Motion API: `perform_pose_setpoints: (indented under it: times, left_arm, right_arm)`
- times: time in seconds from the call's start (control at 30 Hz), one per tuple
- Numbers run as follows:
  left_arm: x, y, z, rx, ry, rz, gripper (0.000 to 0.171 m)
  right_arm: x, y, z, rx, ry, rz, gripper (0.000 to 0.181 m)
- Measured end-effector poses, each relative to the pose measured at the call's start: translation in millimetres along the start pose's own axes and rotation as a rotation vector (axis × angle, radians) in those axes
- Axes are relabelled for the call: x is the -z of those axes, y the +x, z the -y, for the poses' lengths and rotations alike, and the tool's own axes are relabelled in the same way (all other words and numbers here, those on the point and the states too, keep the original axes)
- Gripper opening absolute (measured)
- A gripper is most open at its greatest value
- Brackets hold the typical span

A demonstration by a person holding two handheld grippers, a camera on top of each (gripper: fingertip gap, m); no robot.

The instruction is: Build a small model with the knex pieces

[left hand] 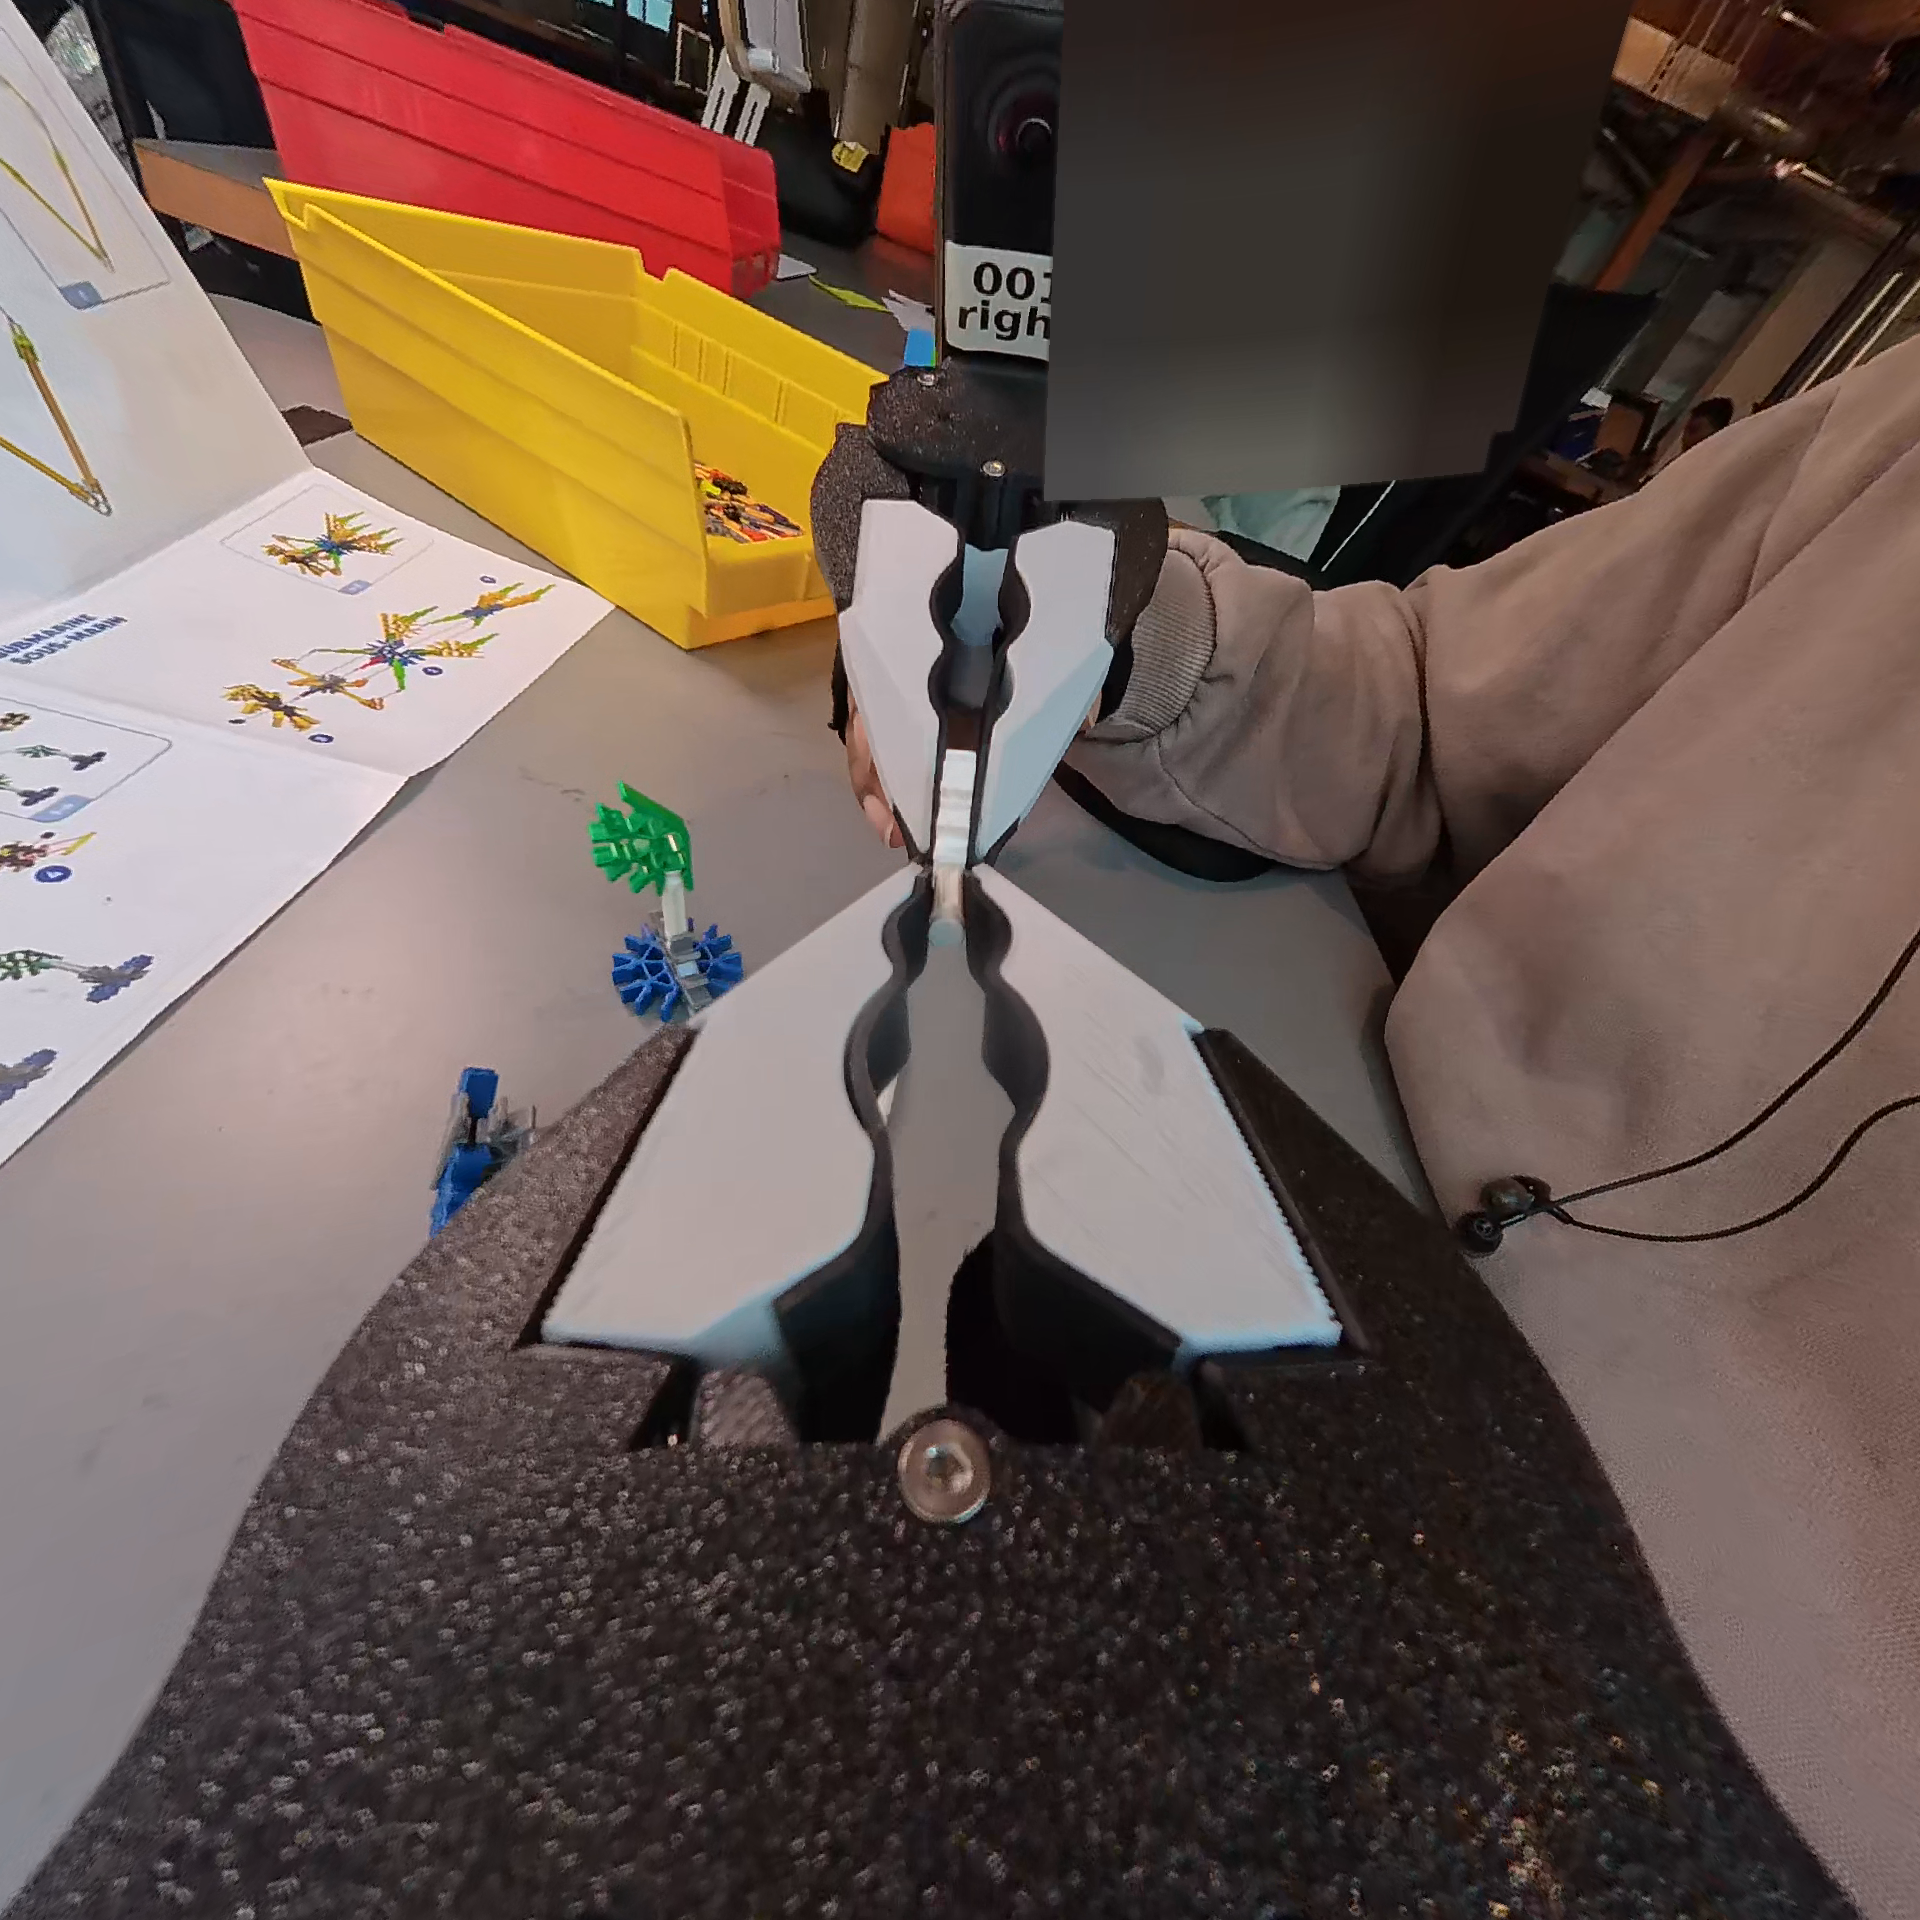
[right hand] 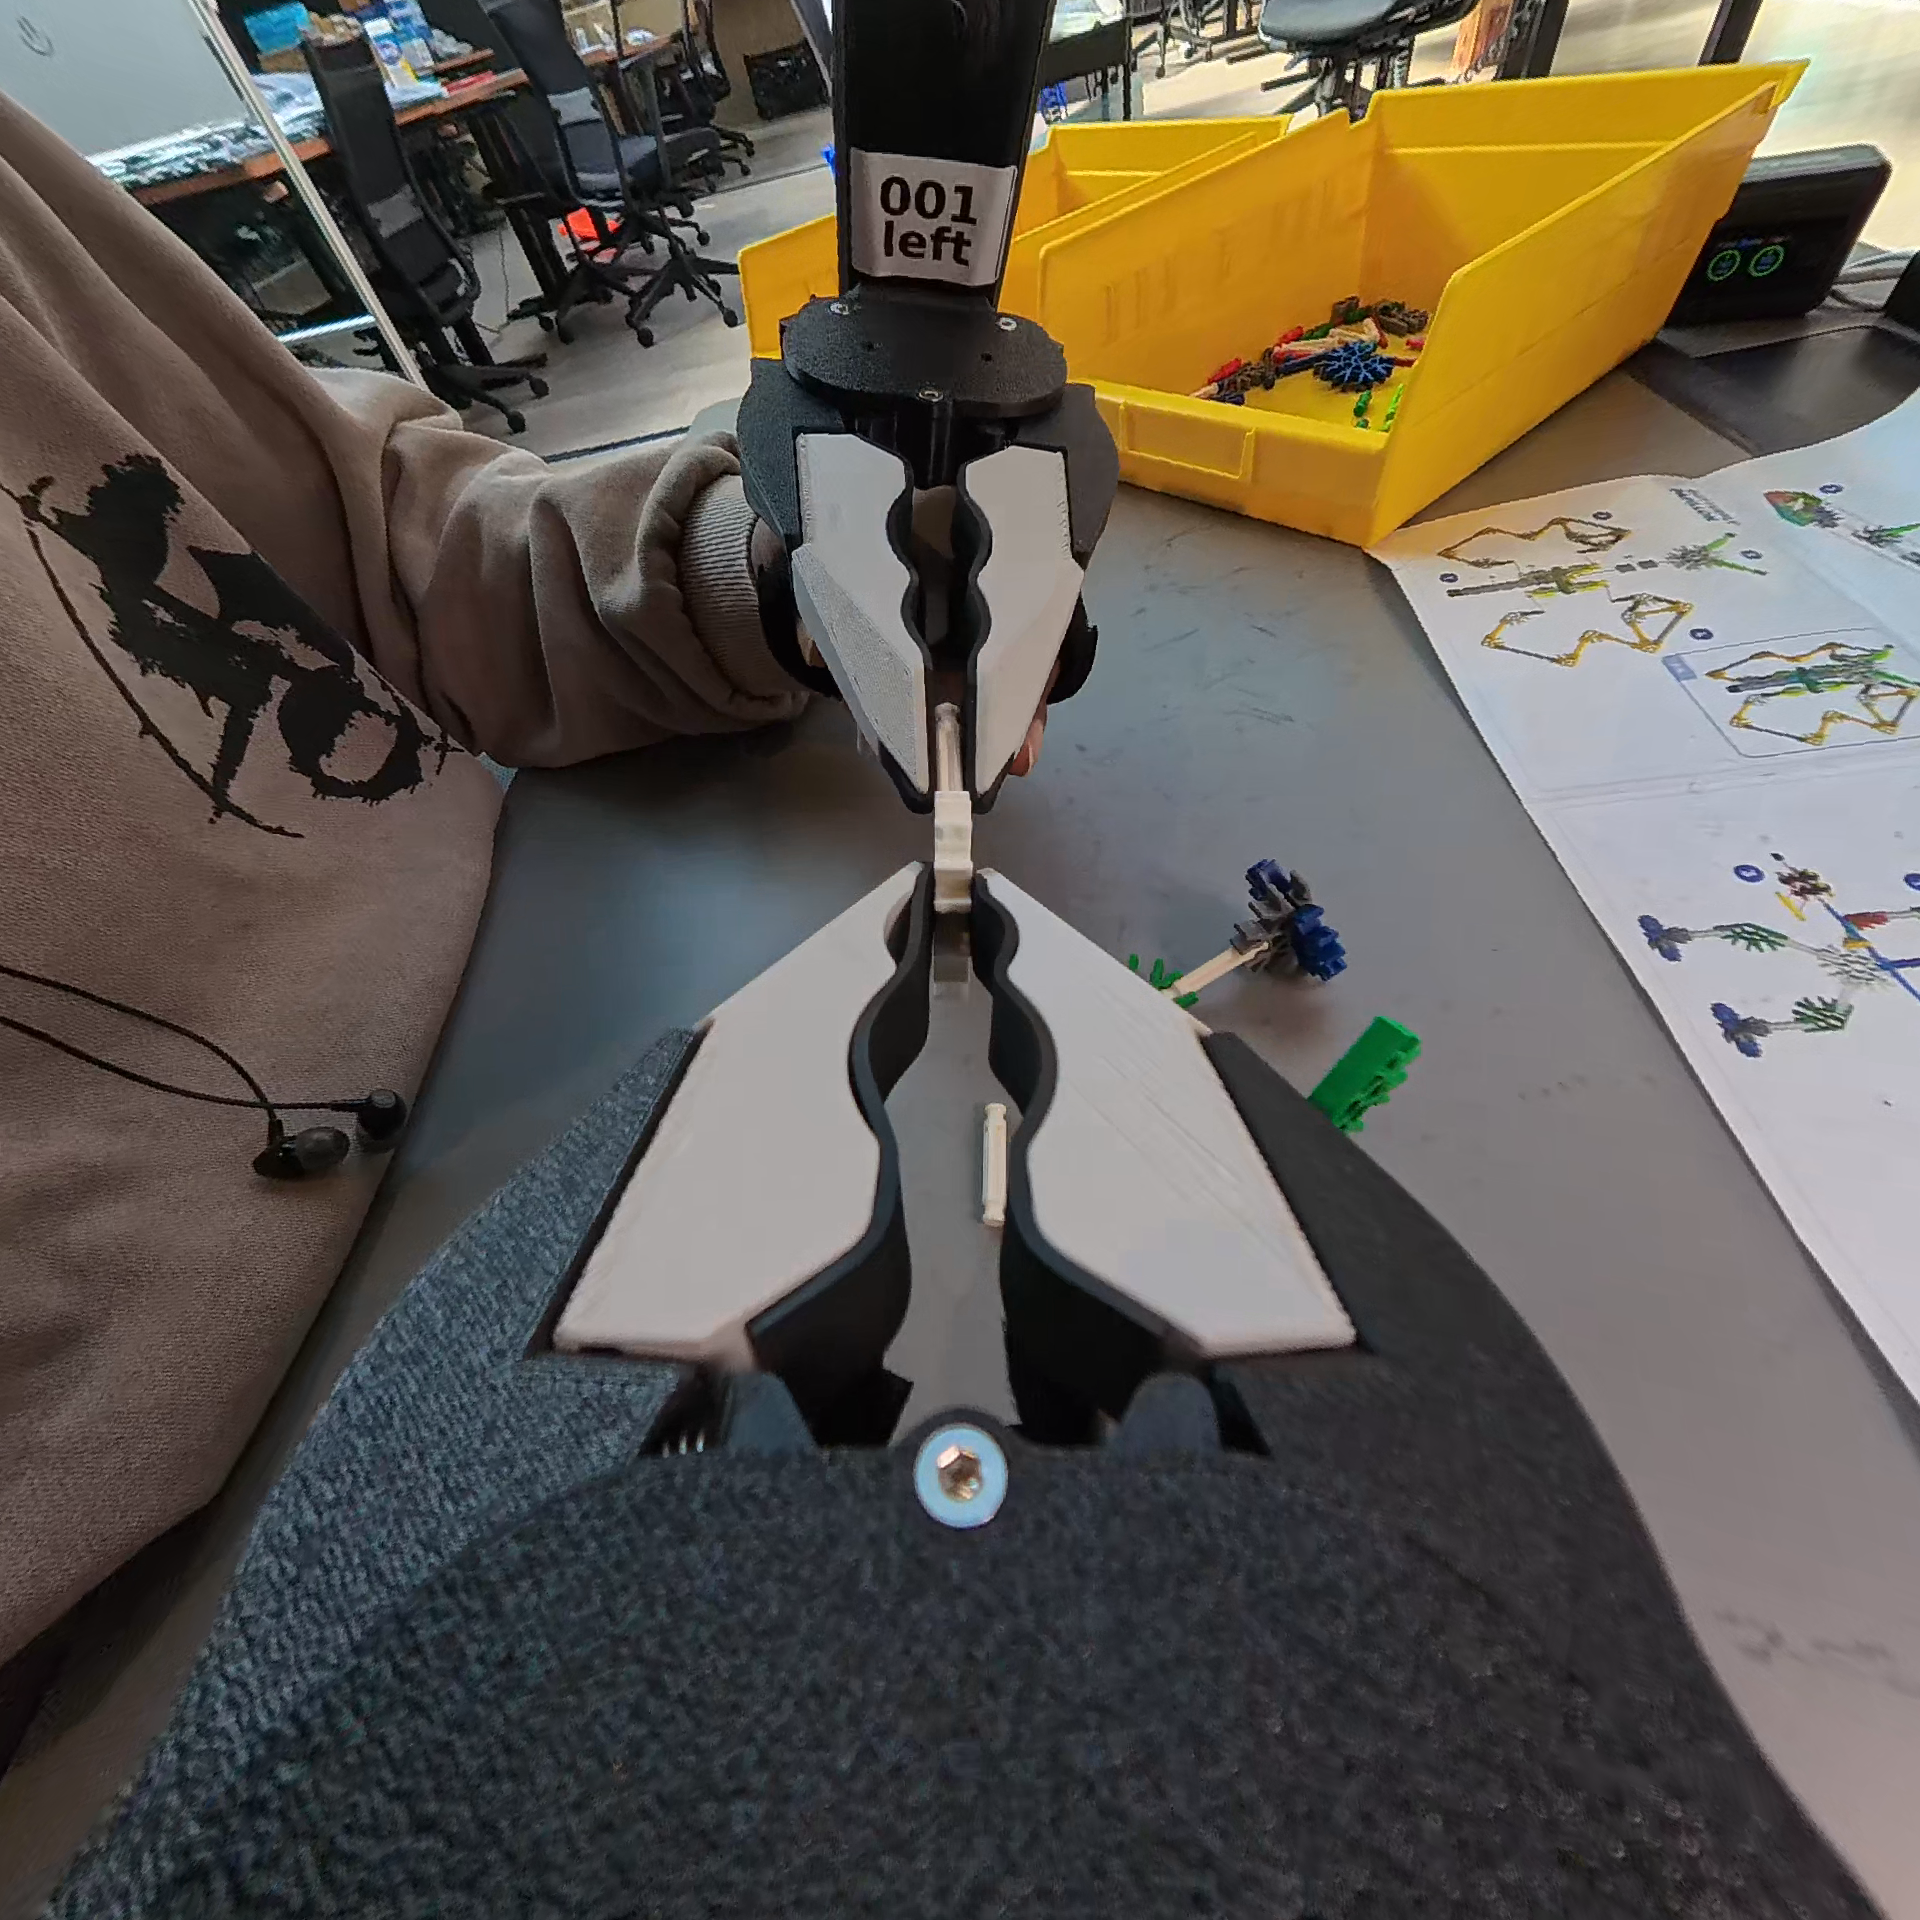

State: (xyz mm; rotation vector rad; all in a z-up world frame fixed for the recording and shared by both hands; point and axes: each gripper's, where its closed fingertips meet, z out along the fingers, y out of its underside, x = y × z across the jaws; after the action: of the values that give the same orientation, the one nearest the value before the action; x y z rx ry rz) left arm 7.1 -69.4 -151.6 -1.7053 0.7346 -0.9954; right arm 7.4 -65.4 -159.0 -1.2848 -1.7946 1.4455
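Note:
My left gripper (left hand: 945, 885) is shut on a short white rod (left hand: 943, 920), held above the grey table (left hand: 312, 1143). My right gripper (left hand: 951, 854) faces it tip to tip and is shut on a small white connector (left hand: 954, 805). In the right wrist view, the right gripper (right hand: 951, 880) pinches the connector (right hand: 953, 831), and the rod (right hand: 947, 743) runs from it into the left gripper (right hand: 948, 795). Rod and connector meet end to end between the two sets of tips. A sleeved arm is behind each gripper.
On the table lie a green-and-blue rod assembly (left hand: 665, 904), a blue piece (left hand: 473, 1143), a loose green connector (right hand: 1361, 1070) and a loose white rod (right hand: 992, 1164). A yellow bin (right hand: 1455, 312) of parts, a red bin (left hand: 499, 114) and instruction sheets (left hand: 208, 727) lie beyond. Only a small space, under 4 cm, lies between the two pairs of fingers.

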Motion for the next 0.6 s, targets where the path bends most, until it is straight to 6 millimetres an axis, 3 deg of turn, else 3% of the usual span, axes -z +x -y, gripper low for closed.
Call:
perform_pose_setpoints:
  times: [0.1,0.27,0.43,0.5,0.57,0.6]
  left_arm:
    - [-0.6,-4.5,-2.2,0.0,-0.019,0.031,0.006]
    - [3.2,-27.1,1.4,-0.05,-0.023,0.224,0.007]
    - [11.1,-57.1,3.7,-0.113,-0.022,0.489,0.011]
    - [9.1,-65.0,4.9,-0.195,-0.059,0.625,0.004]
    - [8.9,-70.3,11.1,-0.327,-0.103,0.757,0.004]
    - [8.7,-71.1,16.2,-0.311,-0.082,0.771,0.004]
  right_arm:
    - [0.1,4.9,-0.8,0.001,-0.007,-0.031,0.004]
    - [-3.0,27.0,4.3,-0.005,0.018,-0.206,0.005]
    - [-9.6,55.8,5.4,-0.007,0.031,-0.531,0.007]
    - [-11.7,64.9,3.1,-0.001,0.018,-0.64,0.004]
    - [-9.2,70.3,9.2,-0.051,0.08,-0.663,0.004]
    - [-6.8,71.6,13.3,-0.069,0.103,-0.661,0.004]
